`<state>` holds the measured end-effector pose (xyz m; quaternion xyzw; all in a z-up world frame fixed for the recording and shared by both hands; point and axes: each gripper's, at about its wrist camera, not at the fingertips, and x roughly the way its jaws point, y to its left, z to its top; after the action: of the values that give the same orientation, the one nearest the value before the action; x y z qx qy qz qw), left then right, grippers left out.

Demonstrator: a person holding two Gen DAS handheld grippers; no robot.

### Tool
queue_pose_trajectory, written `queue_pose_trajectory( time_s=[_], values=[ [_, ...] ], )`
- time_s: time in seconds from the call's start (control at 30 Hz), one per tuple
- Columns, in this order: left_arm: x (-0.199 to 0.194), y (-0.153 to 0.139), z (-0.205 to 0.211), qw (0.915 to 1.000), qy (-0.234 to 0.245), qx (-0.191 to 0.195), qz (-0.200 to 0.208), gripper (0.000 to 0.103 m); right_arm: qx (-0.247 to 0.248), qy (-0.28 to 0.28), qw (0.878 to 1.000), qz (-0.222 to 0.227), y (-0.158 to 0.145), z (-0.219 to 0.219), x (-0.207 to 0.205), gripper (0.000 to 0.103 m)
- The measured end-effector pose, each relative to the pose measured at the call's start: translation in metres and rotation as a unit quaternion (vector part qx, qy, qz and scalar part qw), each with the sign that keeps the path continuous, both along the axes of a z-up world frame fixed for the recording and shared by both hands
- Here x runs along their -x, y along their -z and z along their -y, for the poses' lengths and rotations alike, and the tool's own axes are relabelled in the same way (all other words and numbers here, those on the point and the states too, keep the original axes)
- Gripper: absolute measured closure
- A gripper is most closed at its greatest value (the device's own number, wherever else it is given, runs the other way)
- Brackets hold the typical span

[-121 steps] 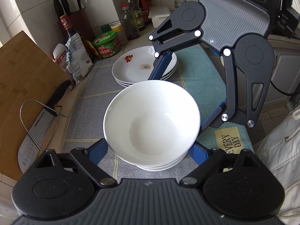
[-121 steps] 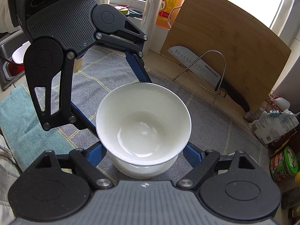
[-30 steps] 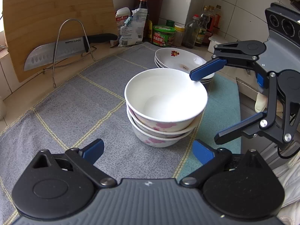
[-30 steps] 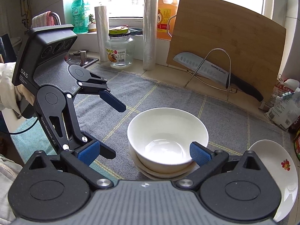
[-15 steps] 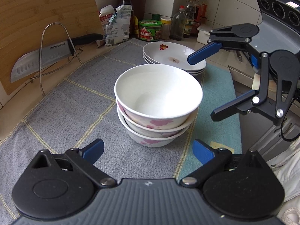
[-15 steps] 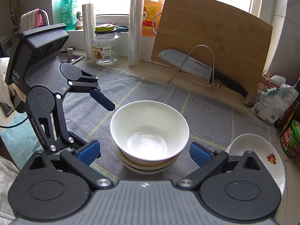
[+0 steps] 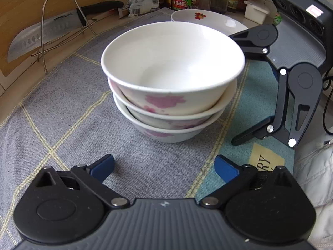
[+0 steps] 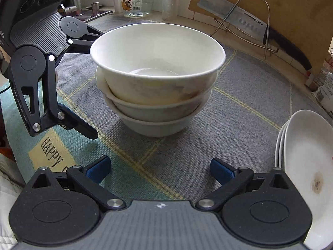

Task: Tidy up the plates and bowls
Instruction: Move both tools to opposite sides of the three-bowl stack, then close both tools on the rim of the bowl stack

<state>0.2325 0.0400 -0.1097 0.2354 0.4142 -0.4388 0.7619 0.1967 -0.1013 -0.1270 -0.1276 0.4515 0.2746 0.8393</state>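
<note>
Now three nested bowls (image 7: 172, 83) stand as one stack on the grey checked mat (image 7: 62, 104), while a pile of white plates (image 7: 208, 18) sits just beyond the stack on the side away from the knife (image 7: 45, 31) in its wire stand; like has been set with like, which reads as the sorting nearly done. Left tool (image 7: 164, 166) points steeply down at the near foot of the stack, its blue-tipped jaws spread about as wide as they go and having just been opening further, with nothing between them but mat. Right tool (image 8: 159, 167) faces the stack from the opposite side, tilted down much the same, jaws likewise wide apart and holding nothing. Each tool shows in the other's view, flanking the stack, one finger high by the top rim and one low beside the base, neither touching the bowls. Judging by that pose, both hands look set to square up or lift the stack from both sides, on the counter's teal cloth (image 7: 256, 104) edge
</note>
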Motion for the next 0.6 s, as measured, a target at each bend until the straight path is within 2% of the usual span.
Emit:
queue_pose_trajectory(
  time_s=[0.17, 0.33, 0.6],
  values=[
    [0.005, 0.000, 0.005, 0.9994, -0.034, 0.003, 0.006, 0.000, -0.011, -0.048, 0.999, 0.017, 0.002, 0.009, 0.001, 0.000],
    [0.007, 0.003, 0.006, 0.9972, -0.068, 0.023, 0.018, 0.000, -0.034, -0.050, 0.997, 0.049, 0.006, 0.016, 0.008, 0.000],
    [0.008, 0.006, 0.005, 0.9960, -0.053, 0.059, 0.042, 0.000, -0.034, -0.052, 0.997, 0.051, 0.005, 0.013, 0.005, 0.000]
  ],
)
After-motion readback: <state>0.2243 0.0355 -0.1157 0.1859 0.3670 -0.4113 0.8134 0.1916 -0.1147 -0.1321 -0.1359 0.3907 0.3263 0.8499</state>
